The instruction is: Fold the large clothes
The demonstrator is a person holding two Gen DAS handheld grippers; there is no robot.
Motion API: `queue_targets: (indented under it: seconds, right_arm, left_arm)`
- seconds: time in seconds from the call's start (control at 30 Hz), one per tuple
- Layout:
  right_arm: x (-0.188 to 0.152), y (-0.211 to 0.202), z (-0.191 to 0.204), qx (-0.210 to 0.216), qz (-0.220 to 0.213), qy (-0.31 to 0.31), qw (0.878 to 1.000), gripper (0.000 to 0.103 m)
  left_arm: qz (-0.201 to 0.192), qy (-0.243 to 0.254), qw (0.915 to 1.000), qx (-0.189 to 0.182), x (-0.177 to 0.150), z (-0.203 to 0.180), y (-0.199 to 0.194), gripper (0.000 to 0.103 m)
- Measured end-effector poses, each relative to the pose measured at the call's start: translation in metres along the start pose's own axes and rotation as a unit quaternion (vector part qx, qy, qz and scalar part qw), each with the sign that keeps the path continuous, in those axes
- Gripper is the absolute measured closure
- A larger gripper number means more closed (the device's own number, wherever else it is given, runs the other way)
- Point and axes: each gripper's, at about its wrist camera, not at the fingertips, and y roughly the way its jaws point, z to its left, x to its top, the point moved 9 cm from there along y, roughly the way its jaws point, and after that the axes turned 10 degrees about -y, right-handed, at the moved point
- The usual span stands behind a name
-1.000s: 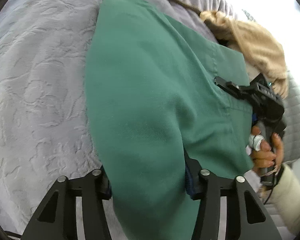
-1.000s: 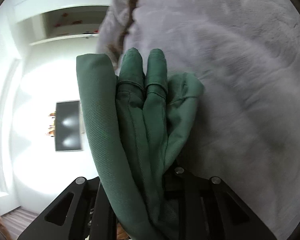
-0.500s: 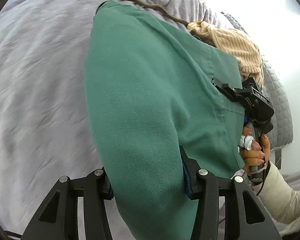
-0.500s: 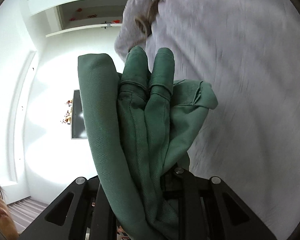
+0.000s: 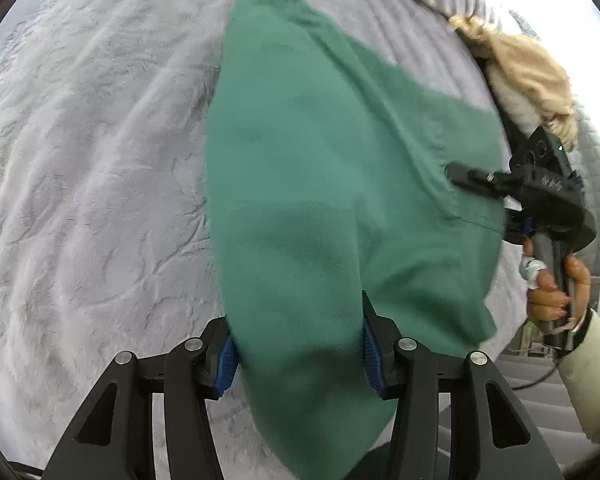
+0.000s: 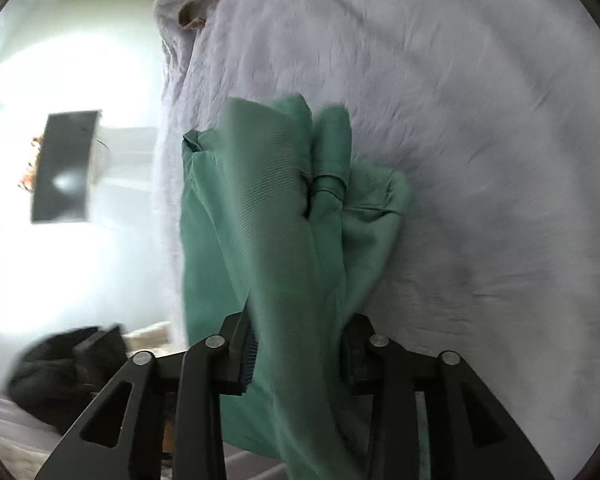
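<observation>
I have both claws clamped on the green garment [image 5: 324, 184]: left gripper [image 5: 296, 354], right gripper [image 6: 298, 356], holding 2 bunched ends stretched over the grey bedspread [image 5: 92, 168] to lay flat.

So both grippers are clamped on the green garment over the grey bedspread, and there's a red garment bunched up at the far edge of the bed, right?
Nearly. Both the left gripper and the right gripper are shut on the green garment over the grey bedspread. But the bunched garment at the far edge is tan, not red, as the left wrist view shows.
</observation>
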Motion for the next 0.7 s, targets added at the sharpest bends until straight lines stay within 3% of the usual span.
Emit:
queue_targets:
  seconds: [0.07,0.1,0.13,0.2,0.3,0.4,0.53,0.7]
  right_arm:
    - [0.006,-0.008,-0.003,-0.019,-0.016,-0.002,1.0,0.067]
    - [0.012,-0.012,-0.006,-0.032,-0.026,0.0,0.999,0.078]
    - [0.017,-0.011,-0.009,-0.046,-0.028,0.003,0.999,0.082]
    - [0.022,-0.007,-0.016,-0.072,-0.03,0.007,0.997,0.086]
    - [0.02,0.009,-0.039,-0.131,-0.024,-0.004,0.991,0.089]
    - [0.016,0.02,-0.065,-0.126,-0.018,0.032,0.991,0.089]
    - [0.001,0.006,-0.077,-0.09,-0.029,0.088,0.992,0.085]
    - [-0.018,-0.024,-0.048,-0.116,-0.025,0.05,0.992,0.085]
  left_arm:
    - [-0.019,0.014,0.9997,0.003,0.002,-0.002,-0.015,0.052]
    - [-0.03,0.016,0.9994,0.004,0.007,-0.006,-0.018,0.052]
    - [-0.045,0.019,0.9988,0.004,0.01,-0.005,-0.026,0.052]
    - [-0.074,0.019,0.997,0.012,0.024,-0.006,-0.032,0.052]
    - [-0.087,0.017,0.9956,0.031,0.044,-0.006,-0.019,0.052]
    - [-0.084,0.031,0.9944,0.057,0.047,0.003,0.003,0.052]
    - [-0.087,0.025,0.9933,0.072,0.044,0.014,0.014,0.036]
    - [-0.089,0.04,0.9897,0.104,0.037,0.011,-0.007,0.036]
